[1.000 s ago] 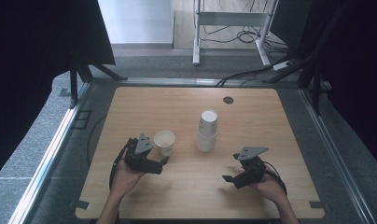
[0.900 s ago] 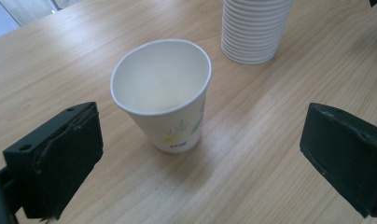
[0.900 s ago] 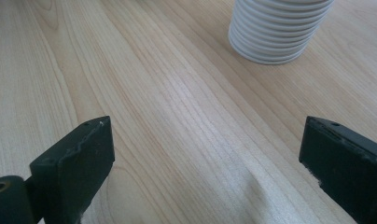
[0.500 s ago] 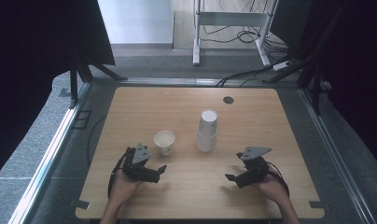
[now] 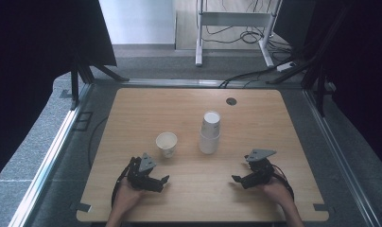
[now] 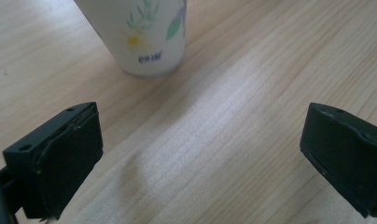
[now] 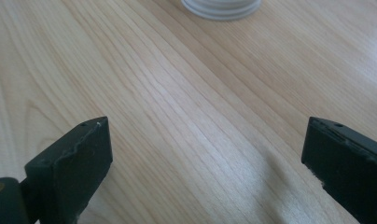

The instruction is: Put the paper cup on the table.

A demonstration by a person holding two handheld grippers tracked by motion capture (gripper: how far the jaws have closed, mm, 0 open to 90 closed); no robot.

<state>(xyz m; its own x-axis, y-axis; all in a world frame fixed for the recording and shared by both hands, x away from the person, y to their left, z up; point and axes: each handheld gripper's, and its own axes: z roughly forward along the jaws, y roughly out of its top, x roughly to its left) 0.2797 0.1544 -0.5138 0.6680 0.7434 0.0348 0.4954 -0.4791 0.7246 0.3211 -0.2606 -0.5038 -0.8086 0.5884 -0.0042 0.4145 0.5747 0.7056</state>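
Since a second ago, left gripper (image 5: 163, 180) has withdrawn, wide and empty, from white flower-printed paper cup (image 5: 167, 144) ahead; right gripper (image 5: 236, 178) gapes, stack of white paper cups (image 5: 210, 133) remaining.

A single paper cup (image 5: 166, 144) stands upright at centre frame on the bench (image 5: 132, 113), a stack of cups (image 5: 210, 132) just right of it. Both hand-held grippers, left (image 5: 160, 182) and right (image 5: 237, 179), rest lower down, apart from them.

Paper cup (image 6: 147, 35): small blue print under flower motif, too blurred to read. No other text.
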